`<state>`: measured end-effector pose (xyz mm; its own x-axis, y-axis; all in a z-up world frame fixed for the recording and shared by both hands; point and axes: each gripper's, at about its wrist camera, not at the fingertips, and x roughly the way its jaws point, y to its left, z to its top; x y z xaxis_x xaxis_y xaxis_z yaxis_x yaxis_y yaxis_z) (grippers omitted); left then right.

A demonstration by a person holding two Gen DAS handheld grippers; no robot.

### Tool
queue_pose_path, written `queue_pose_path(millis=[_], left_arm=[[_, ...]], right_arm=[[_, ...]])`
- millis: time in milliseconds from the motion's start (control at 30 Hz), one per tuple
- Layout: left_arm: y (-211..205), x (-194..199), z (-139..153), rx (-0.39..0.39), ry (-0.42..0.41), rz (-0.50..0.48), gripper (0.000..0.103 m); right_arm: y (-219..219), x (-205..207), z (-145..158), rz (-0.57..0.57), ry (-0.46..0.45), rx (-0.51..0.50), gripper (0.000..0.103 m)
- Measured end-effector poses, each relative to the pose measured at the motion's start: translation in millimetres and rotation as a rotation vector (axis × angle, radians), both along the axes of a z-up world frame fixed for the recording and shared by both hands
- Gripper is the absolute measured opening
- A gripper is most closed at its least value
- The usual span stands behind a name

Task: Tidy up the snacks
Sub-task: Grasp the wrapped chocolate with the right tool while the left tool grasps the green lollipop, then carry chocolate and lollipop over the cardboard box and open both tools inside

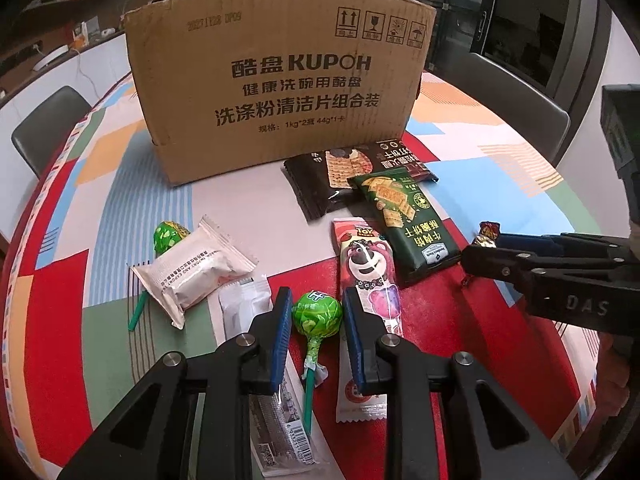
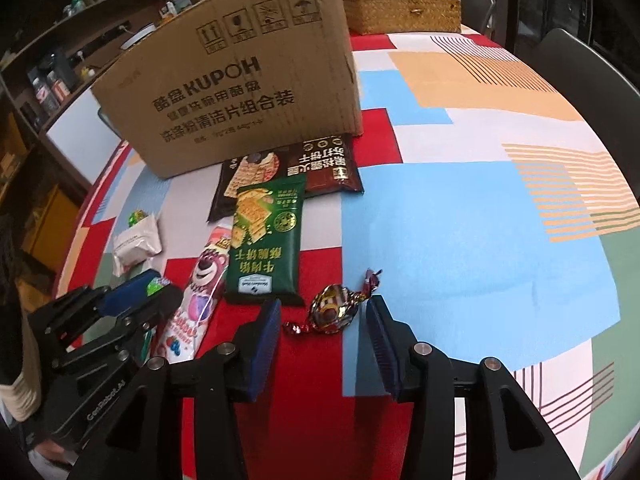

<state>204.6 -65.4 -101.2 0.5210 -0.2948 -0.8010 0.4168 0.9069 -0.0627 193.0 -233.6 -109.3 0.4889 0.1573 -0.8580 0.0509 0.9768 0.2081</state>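
A green-wrapped lollipop (image 1: 317,312) lies on the patterned tablecloth (image 1: 460,320), and my left gripper (image 1: 317,295) is shut on its head, blue pads against both sides. The right wrist view shows that left gripper (image 2: 155,285) from the side with green showing between its pads. A foil-wrapped candy (image 2: 332,311) with twisted ends lies between the fingers of my right gripper (image 2: 324,301), which stands open with gaps on both sides of the candy. In the left wrist view the right gripper (image 1: 471,257) comes in from the right beside the same candy (image 1: 486,235).
A tall cardboard box (image 1: 280,80) stands at the back. In front lie a black cracker packet (image 1: 320,184), a green cracker packet (image 1: 416,236), a pink bear packet (image 1: 370,268), a white packet (image 1: 192,276), a second lollipop (image 1: 168,236). A wicker basket (image 2: 400,12) sits behind.
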Motion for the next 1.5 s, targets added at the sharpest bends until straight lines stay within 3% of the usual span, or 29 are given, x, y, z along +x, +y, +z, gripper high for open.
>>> queue_pose_path(millis=[67,300,800,1500], left_arm=[[0.5,0.5,0.0,0.000,0.000,0.004,0.026],[1.4,0.3,0.7,-0.006,0.004,0.007,0.026],[5.1,-12.5,26.8,-0.029,-0.048,0.025,0.025],[16.6,-37.1,97.0,-0.051,-0.206,0.074,0.025]], right_arm=[[-0.2,2.4,-2.9,-0.003,0.011,-0.006,0.045],[2.3,-0.8,0.1,0.006,-0.006,-0.040,0.024],[11.3,-13.2,20.3,0.055,-0.053,-0.019,0.024],[30.8,-27.1,73.1,0.135,-0.217,-0.020,0.024]])
